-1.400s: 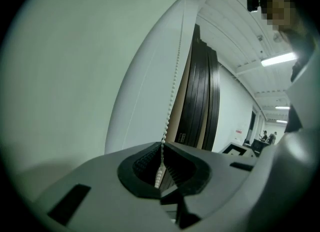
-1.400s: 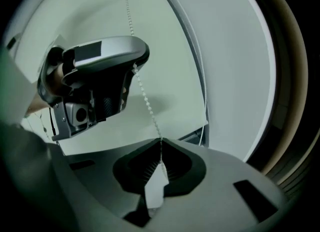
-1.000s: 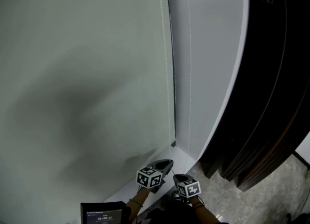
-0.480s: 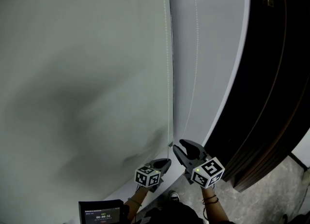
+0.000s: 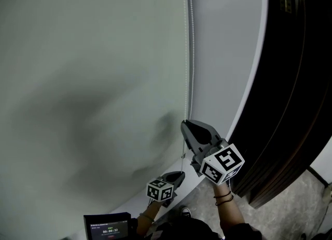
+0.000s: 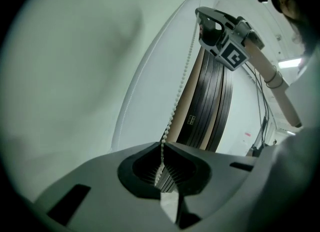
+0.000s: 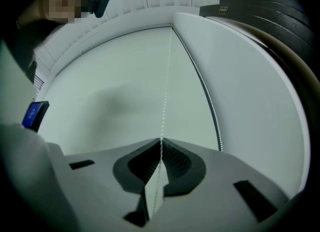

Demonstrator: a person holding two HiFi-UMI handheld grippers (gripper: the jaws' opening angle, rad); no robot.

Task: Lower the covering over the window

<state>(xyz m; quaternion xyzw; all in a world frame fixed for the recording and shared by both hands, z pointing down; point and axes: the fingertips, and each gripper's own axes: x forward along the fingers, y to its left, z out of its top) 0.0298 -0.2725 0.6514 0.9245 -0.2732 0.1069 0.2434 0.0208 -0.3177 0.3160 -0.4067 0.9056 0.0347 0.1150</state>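
A pale roller blind covers the window. Its white bead chain hangs along the blind's right edge. My left gripper stays low, shut on the chain, which runs up out of its closed jaws. My right gripper is higher on the same chain, above the left one. Its jaws have just been closing, with the chain between them, and now pinch it at the tips. In the left gripper view the right gripper shows high on the chain.
A white wall panel stands right of the blind, then dark folded panels. A second chain strand runs along the blind's edge. A small screen sits at the bottom. Grey floor shows at lower right.
My right gripper rose from beside the left one to well above it, opening on the way and shutting on the chain. The left gripper kept its place.
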